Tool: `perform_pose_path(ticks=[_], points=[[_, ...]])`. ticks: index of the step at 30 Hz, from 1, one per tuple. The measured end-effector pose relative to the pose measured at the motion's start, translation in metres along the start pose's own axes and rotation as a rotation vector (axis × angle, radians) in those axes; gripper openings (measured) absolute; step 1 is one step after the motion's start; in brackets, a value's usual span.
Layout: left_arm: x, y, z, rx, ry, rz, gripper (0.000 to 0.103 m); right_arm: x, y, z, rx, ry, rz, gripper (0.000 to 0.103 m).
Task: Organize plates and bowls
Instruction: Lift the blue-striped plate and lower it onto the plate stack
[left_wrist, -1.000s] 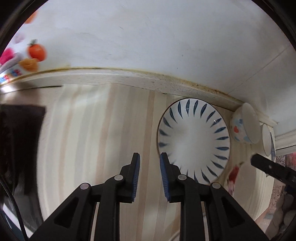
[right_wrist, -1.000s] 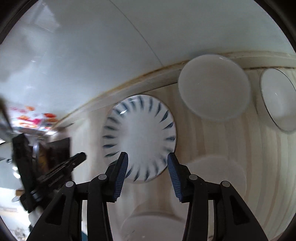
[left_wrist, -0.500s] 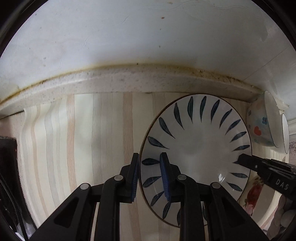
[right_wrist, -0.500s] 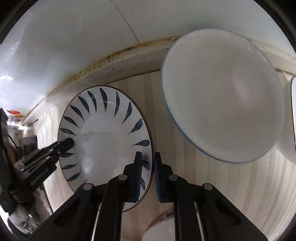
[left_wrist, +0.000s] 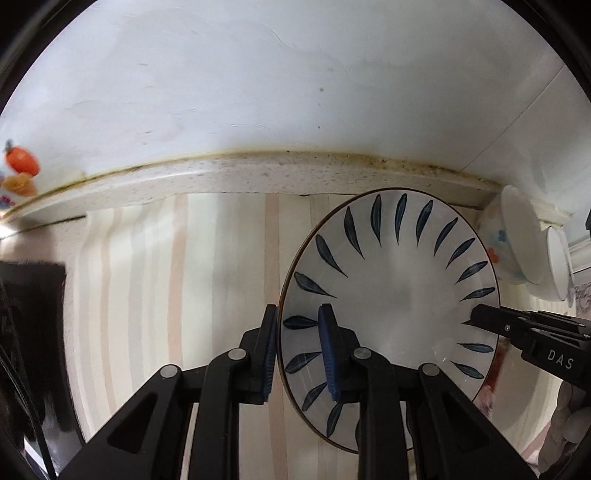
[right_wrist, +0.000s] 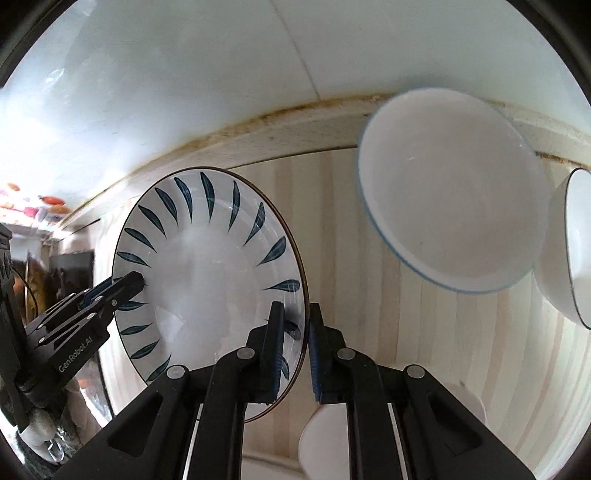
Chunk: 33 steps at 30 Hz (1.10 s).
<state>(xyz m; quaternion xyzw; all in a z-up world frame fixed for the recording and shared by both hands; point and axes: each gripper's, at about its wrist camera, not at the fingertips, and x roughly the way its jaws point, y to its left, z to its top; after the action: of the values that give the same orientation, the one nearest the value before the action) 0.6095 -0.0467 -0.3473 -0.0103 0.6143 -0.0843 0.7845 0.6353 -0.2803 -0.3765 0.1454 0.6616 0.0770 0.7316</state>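
A white plate with blue leaf marks (left_wrist: 391, 306) fills the right half of the left wrist view. My left gripper (left_wrist: 299, 347) is shut on its left rim, one finger outside the edge and one inside. In the right wrist view the same plate (right_wrist: 207, 266) sits left of centre. My right gripper (right_wrist: 297, 339) is shut on its right rim. Each gripper also shows in the other's view, the right gripper (left_wrist: 476, 319) and the left gripper (right_wrist: 138, 282), on opposite rims. A white bowl with a blue rim (right_wrist: 450, 195) and a second white bowl (right_wrist: 569, 251) stand to the right.
The striped cream counter (left_wrist: 166, 295) ends at a speckled ledge (left_wrist: 221, 177) below a white wall. A patterned bowl (left_wrist: 506, 243) sits by the plate's far right. A white dish (right_wrist: 321, 443) lies near the bottom edge. A dark object (left_wrist: 29, 332) stands at the left.
A second ago my right gripper was wide open short of the plate; it has closed on the right rim. My left gripper slid onto the left rim. The plate now moves with both.
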Motion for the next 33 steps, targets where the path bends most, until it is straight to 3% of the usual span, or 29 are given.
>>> perform_pose_path(ticks=[8, 15, 19, 27, 33], points=[[-0.052, 0.011, -0.037, -0.055, -0.036, 0.005, 0.019, -0.037, 0.024, -0.034, -0.073, 0.006, 0.032, 0.013], [-0.084, 0.01, -0.085, -0.102, -0.046, -0.012, 0.019, -0.057, 0.033, -0.09, -0.131, 0.046, 0.041, 0.013], [-0.1, 0.0, -0.116, -0.125, -0.049, -0.027, 0.019, -0.073, 0.019, -0.129, -0.152, 0.064, 0.045, 0.013], [-0.1, -0.015, -0.162, -0.129, -0.035, -0.04, 0.019, -0.081, -0.001, -0.19, -0.164, 0.092, 0.054, 0.013], [-0.08, -0.029, -0.193, -0.113, 0.018, -0.038, 0.019, -0.071, -0.023, -0.216, -0.134, 0.118, 0.056, 0.013]])
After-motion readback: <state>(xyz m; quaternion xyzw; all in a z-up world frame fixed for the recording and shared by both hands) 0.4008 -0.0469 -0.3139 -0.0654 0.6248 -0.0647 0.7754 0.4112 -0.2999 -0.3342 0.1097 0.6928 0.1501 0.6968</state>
